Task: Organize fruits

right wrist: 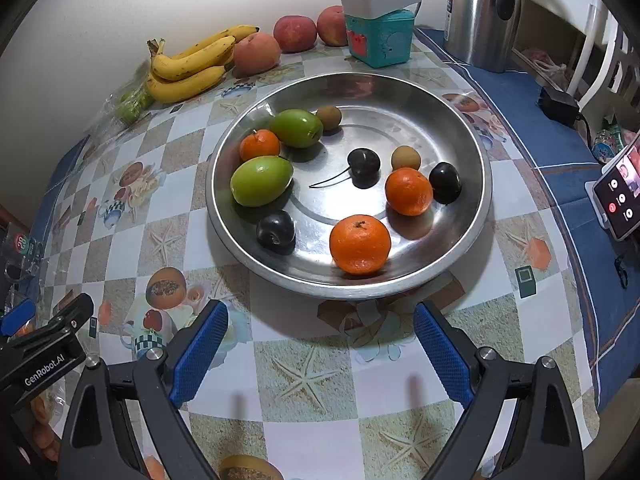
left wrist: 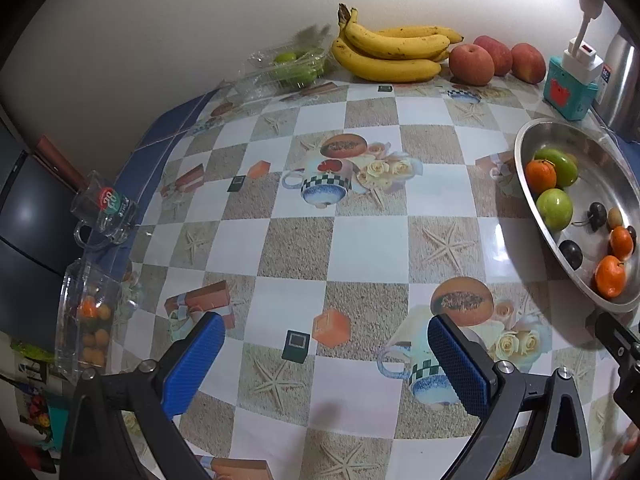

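Observation:
A round steel tray [right wrist: 460, 240] [left wrist: 532, 132] holds mixed fruit: three oranges, the nearest orange [right wrist: 360, 245] by the front rim, two green fruits [right wrist: 261, 180], three dark plums [right wrist: 276, 231] and two small brown fruits [right wrist: 406, 157]. My right gripper [right wrist: 320, 344] is open and empty, just short of the tray's front rim. My left gripper [left wrist: 326, 354] is open and empty over the checked tablecloth, left of the tray. Bananas [left wrist: 390, 54] [right wrist: 188, 68] and three peaches [left wrist: 471, 65] [right wrist: 256, 54] lie by the back wall.
A clear plastic box [left wrist: 86, 320] of small orange fruits and a glass mug [left wrist: 106, 208] sit at the table's left edge. A clamshell of green fruit [left wrist: 296, 65], a teal box with a power strip [right wrist: 380, 36], a steel kettle [right wrist: 482, 16] and a phone [right wrist: 618, 196] ring the table.

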